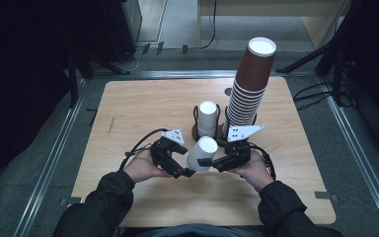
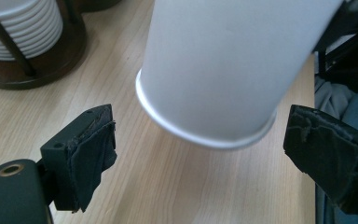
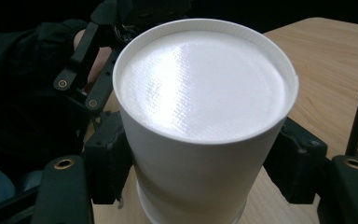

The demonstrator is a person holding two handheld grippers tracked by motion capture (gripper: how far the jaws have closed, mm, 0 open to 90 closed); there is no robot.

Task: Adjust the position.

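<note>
High view: fixed overhead, facing forward and down over the whole table. Left gripper view: close, low, looking past its spread jaws at the white cup ahead between them. Right gripper view: very close, cup bottom up between its jaws. Shared: the cup, the tabletop.

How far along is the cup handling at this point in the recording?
Done: one white cup is off the white stack in the holder and sits upside down between the right gripper's closed jaws. In hand: the left gripper is open beside its rim, not touching. Left: where the cup goes is unclear; the tall brown stack stands untouched.
</note>
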